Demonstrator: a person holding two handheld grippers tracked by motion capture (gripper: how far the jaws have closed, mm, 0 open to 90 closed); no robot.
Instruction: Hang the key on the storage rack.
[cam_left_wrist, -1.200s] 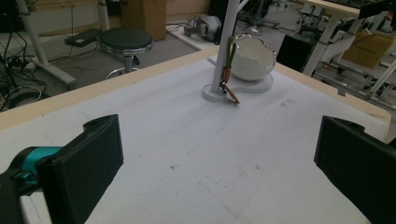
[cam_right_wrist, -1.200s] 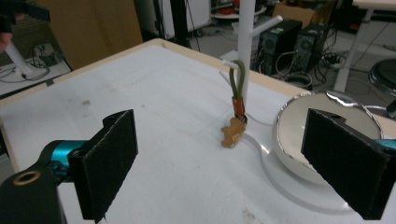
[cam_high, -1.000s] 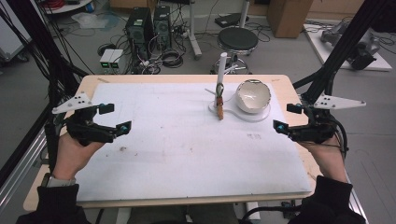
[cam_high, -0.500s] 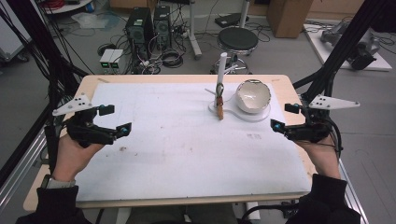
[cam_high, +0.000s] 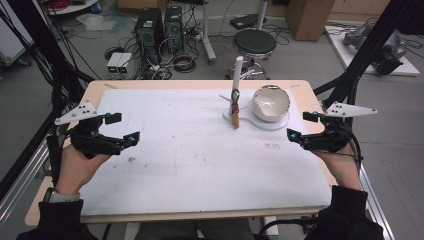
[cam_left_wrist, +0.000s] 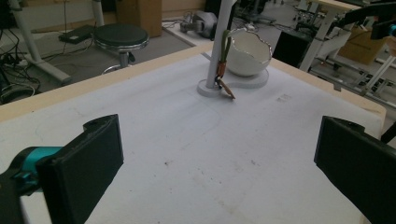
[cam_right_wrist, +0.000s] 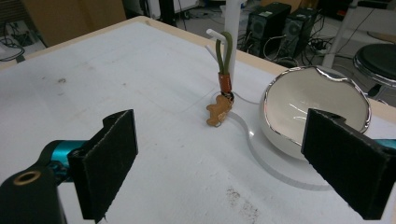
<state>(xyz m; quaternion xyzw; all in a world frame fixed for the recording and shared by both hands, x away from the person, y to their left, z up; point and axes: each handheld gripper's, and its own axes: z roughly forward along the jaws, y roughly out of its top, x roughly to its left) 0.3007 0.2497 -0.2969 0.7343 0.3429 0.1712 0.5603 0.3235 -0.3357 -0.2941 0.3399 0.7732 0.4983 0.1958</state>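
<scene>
Both claws wide open, holding nothing
Left claw (cam_high: 121, 128) by the worktop's (cam_high: 200, 200) left edge, right claw (cam_high: 301, 126) by its right edge (near the white bowl (cam_high: 271, 103))

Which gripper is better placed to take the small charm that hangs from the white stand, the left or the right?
Probably the right gripper. It is open and sits close beside the bowl and the white stand, where the charm hangs. The left gripper, also open, is across the table, much farther away.
</scene>
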